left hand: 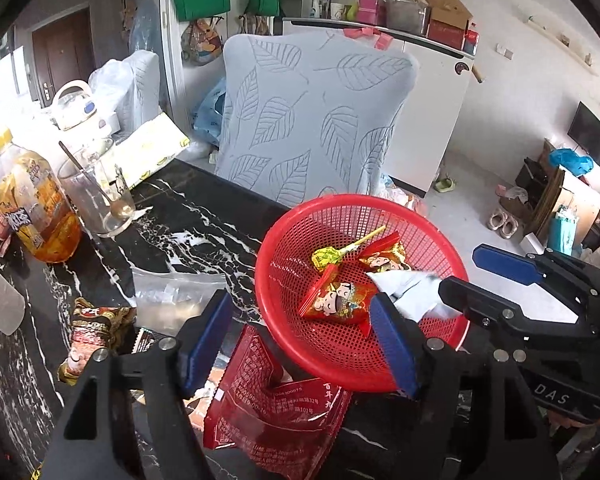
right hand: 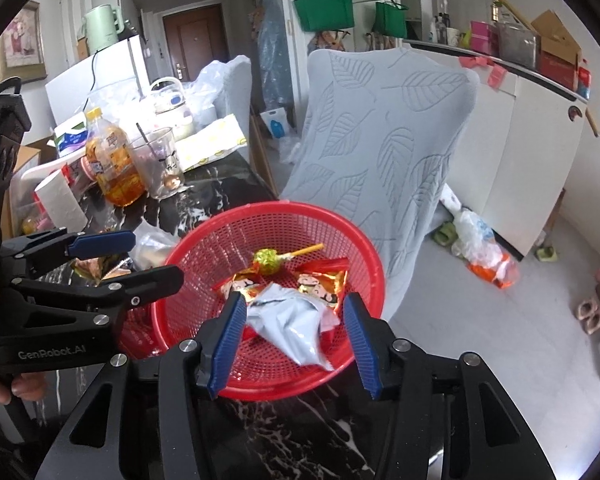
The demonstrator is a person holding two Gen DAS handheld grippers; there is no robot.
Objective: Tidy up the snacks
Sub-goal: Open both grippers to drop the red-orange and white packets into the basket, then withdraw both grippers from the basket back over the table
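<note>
A red mesh basket (left hand: 300, 224) (right hand: 204, 240) stands on the black marble table (left hand: 188, 216). In it lie a yellow-wrapped lollipop (left hand: 326, 258) (right hand: 266, 260), two red-gold cartoon packets (left hand: 336, 298) (right hand: 320, 284) and a crumpled silver packet (left hand: 408, 292) (right hand: 288, 320). My right gripper (right hand: 296, 340) (left hand: 458, 270) hangs over the basket, open, the silver packet lying loose between its fingers. My left gripper (left hand: 300, 344) (right hand: 158, 256) is open at the basket's near-left rim, above a large red snack bag (left hand: 260, 412). It grips nothing.
Left of the basket lie a clear zip bag (left hand: 172, 296) and a gold-red snack packet (left hand: 96, 320). Farther back stand a tea bottle (left hand: 36, 208), a glass with a spoon (left hand: 96, 196) and a paper roll (right hand: 60, 204). A leaf-patterned chair (left hand: 312, 120) backs the table.
</note>
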